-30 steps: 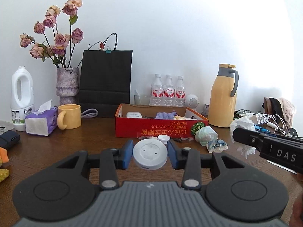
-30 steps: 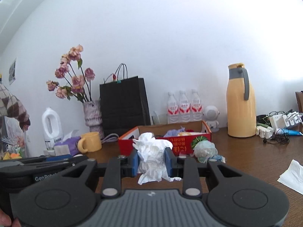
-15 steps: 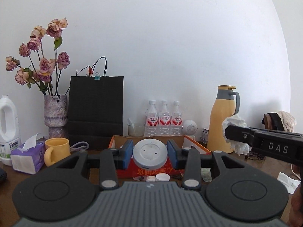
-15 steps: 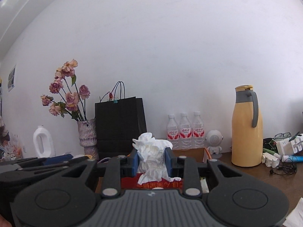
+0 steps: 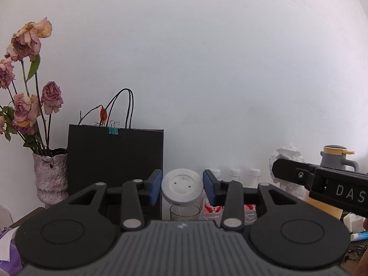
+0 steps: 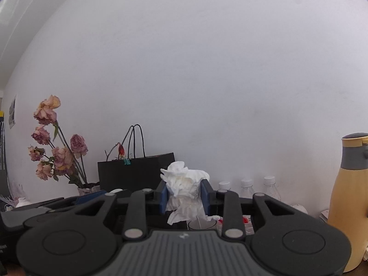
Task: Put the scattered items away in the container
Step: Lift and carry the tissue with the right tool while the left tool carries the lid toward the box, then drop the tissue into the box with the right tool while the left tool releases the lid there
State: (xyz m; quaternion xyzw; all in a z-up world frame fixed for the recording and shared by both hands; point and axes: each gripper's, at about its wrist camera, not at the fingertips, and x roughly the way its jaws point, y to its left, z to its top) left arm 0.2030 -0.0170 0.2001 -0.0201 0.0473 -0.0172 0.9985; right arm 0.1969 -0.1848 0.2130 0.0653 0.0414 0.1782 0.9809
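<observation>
My left gripper (image 5: 182, 188) is shut on a round white lid (image 5: 182, 188) and holds it high, level with the bottle tops. My right gripper (image 6: 185, 195) is shut on a crumpled white tissue (image 6: 185, 191); it also shows in the left wrist view (image 5: 286, 161) at the right, with the tissue sticking out above its black finger. Both cameras point up at the white wall. The red box and the table top are hidden below both views.
A black paper bag (image 5: 115, 158) and a vase of dried roses (image 5: 49, 177) stand at the back left. Three water bottles (image 5: 234, 174), a clear glass (image 5: 184, 212) and a yellow thermos (image 6: 349, 207) stand behind the grippers.
Both grippers have risen and tilted upward with their loads. The red box and table have dropped out of view. The holds are unchanged.
</observation>
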